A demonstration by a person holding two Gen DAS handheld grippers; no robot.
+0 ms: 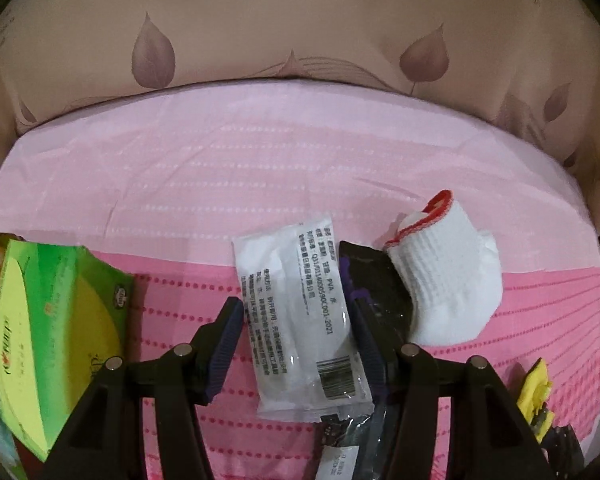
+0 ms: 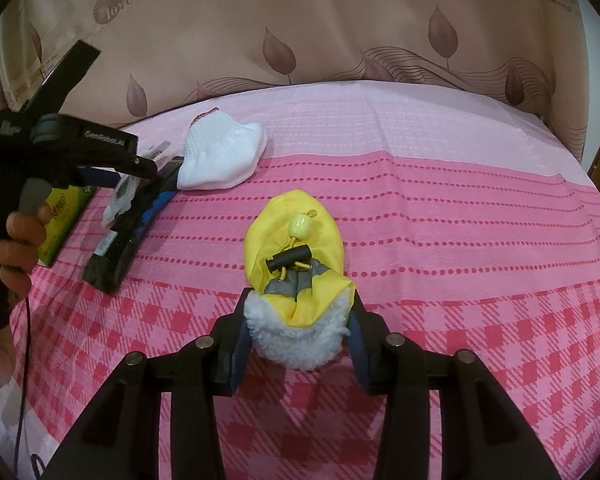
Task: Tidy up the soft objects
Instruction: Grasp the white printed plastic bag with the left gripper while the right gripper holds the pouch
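The left gripper point(image 1: 298, 328) stands wide open astride a clear packet point(image 1: 300, 320) printed with text, pads clear of it. Its right finger hides part of a black pouch point(image 1: 376, 280), beyond which lies a white sock point(image 1: 444, 280). The right gripper point(image 2: 298, 320) pinches a yellow drawstring pouch point(image 2: 296, 248) with fleecy lining; its near end is hidden.
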